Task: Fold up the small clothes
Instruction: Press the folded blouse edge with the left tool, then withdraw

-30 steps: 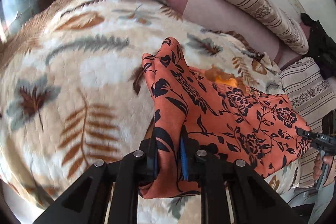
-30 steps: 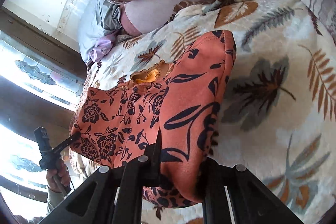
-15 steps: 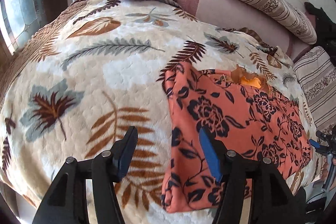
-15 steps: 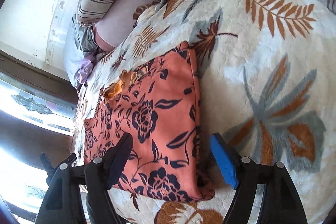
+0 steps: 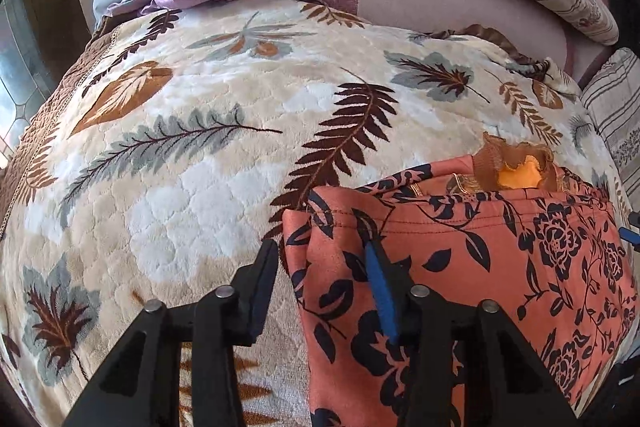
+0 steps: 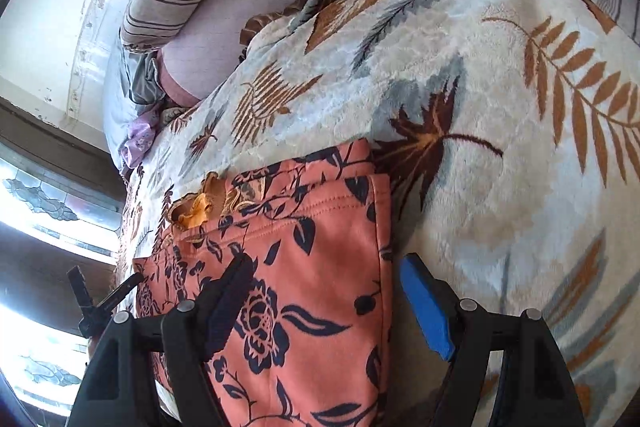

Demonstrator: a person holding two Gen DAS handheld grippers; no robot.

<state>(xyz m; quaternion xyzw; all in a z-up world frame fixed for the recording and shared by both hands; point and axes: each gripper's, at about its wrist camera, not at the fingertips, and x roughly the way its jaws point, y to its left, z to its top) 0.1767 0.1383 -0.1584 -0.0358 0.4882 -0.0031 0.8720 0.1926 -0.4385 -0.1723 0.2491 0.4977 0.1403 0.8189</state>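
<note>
On the leaf-print blanket [image 5: 200, 155] the orange flowered garment [image 5: 480, 267] lies flat with one fold made, and the left gripper [image 5: 324, 267] and right gripper [image 6: 324, 279] each stand wide apart astride a side edge, holding nothing. By my reading a fresh grasp is under way; next, each should pinch its edge for another fold.

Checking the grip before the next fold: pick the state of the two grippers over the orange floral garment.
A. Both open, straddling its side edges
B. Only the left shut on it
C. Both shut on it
A: the left gripper and right gripper stand open, each straddling an edge of the orange floral garment.
</note>
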